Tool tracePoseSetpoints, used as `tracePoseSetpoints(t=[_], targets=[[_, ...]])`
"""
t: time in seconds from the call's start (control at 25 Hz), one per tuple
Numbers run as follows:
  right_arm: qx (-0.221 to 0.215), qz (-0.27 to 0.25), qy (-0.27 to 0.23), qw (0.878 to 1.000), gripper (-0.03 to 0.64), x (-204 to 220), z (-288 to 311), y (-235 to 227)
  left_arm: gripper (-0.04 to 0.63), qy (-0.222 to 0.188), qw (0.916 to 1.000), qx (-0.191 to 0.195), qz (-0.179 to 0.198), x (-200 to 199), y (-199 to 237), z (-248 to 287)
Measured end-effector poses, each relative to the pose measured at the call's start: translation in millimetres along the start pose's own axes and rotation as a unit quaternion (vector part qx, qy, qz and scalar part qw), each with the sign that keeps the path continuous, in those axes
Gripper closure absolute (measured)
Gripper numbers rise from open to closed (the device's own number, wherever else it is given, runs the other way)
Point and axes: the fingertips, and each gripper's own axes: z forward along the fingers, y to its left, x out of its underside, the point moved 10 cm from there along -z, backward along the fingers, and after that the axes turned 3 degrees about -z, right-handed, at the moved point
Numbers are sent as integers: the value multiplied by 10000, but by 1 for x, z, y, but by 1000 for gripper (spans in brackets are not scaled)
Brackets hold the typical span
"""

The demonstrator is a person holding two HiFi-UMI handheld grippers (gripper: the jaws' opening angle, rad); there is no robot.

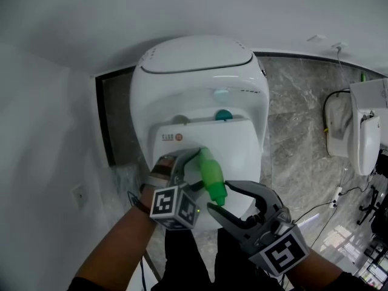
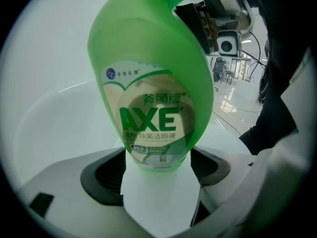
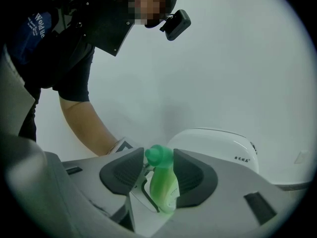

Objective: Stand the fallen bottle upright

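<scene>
Green bottle (image 1: 210, 173): nearly upright, I judged.
Left claw (image 2: 161, 167): clamped on its base.
Right claw (image 3: 159, 168): wide, empty.
Next: seat base flat, release.

Green bottle (image 1: 212, 174) upright on white toilet cistern lid (image 1: 237, 143)
</scene>
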Motion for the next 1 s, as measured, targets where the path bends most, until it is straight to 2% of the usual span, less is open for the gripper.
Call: tracePoseSetpoints(t=[0.16,0.32,0.52,0.64,0.72,0.76,0.84,1.0], targets=[[-14,57,-2,10000,403,0,-3,4,147,22,9998,-82,-192,7,0,-10],[48,51,56,10000,388,-5,-17,2,146,132,9983,-176,-542,11,1,-40],[216,-24,166,9996,387,-29,-56,-4,151,-67,9916,-136,-1287,6,-10,-122],[399,127,54,9991,387,-64,-88,-6,204,-340,9878,-298,-1493,-18,-17,-191],[453,80,-40,9989,389,-98,-112,-6,279,-718,9853,-433,-1492,-42,-20,-239],[472,39,-82,9988,398,-119,-126,-6,314,-995,9825,-488,-1496,-57,-22,-265],[517,17,-215,9984,434,-169,-161,-4,372,-1549,9718,-649,-1654,-98,-25,-323],[527,72,-790,9955,484,-275,-228,6,447,-2460,9404,-1158,-2043,-187,-24,-439]])
